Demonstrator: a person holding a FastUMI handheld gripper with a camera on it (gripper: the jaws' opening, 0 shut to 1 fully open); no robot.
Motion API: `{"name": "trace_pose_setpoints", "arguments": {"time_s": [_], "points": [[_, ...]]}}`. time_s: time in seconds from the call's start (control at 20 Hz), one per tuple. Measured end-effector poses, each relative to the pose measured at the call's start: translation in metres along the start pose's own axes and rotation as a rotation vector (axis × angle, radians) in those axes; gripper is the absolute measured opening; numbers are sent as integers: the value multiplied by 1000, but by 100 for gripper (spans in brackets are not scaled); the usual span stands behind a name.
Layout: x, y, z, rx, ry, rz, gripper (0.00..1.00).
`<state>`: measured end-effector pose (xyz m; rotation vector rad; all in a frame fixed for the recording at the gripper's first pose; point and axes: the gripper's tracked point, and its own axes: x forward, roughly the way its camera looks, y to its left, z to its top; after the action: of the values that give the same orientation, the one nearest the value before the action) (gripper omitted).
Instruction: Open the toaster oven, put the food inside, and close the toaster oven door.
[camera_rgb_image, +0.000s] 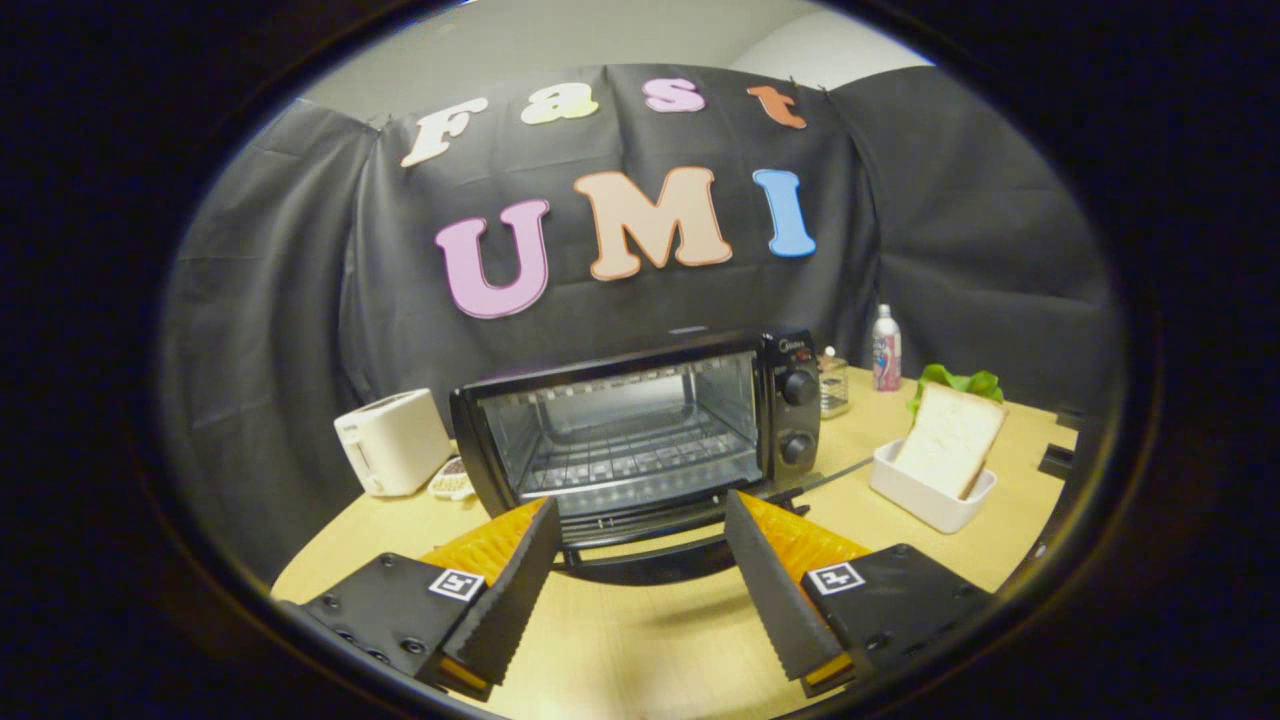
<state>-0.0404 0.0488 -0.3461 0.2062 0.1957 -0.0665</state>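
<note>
claw (640, 545) spread, holding nothing | black glass-fronted toaster oven (640, 435) open, door (640, 555) down between fingers | bread slice (950, 440) in white dish (930, 495) on wooden table (640, 650) | risk: fingers may knock door

Gripper (640, 510): ridged finger pads, black screw-studded mounts (square black-and-white marker on each), fingers spread.

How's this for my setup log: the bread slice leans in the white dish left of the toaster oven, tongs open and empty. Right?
Not quite: the gripper view shows the bread slice in the white dish right of the toaster oven. The tongs are open and empty.
</note>
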Motion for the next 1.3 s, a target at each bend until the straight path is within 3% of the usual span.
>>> {"name": "trace_pose_setpoints", "arguments": {"time_s": [0.6,1.1,1.3], "points": [[-6,-26,-79,-7,245,-125,99],[-6,-28,-85,-11,282,-153,99],[-3,-26,-71,-74,283,-147,99]]}}
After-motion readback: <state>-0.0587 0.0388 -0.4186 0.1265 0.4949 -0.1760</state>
